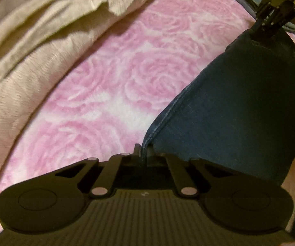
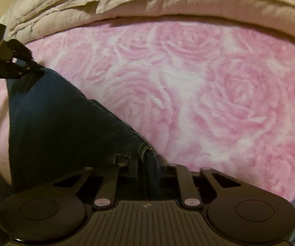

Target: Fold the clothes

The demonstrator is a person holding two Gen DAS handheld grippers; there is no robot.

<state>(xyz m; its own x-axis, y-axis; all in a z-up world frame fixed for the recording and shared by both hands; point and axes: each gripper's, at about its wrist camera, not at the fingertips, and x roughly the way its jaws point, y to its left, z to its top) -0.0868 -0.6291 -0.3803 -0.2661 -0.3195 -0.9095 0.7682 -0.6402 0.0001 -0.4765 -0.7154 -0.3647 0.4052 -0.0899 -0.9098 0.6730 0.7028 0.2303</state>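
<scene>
Both jaws pinched on the jeans [image 1: 239, 106]
Left gripper [image 1: 142, 155] and right gripper [image 2: 149, 162] hold them stretched above the pink rose blanket [image 2: 209, 94]; whether they are partly folded cannot be told

Dim, perhaps motion-blurred, fisheye-warped edges.

jeans [image 2: 61, 123]: dark blue denim, matt – pale stitched seams
blanket [image 2: 219, 102]: pink rose-print fleece, fuzzy, soft nap
comforter [image 1: 24, 61]: beige cloth, matt, creased
left gripper [image 1: 142, 153]: black plastic, matt, ribbed body – w/ pale round rivets
</scene>
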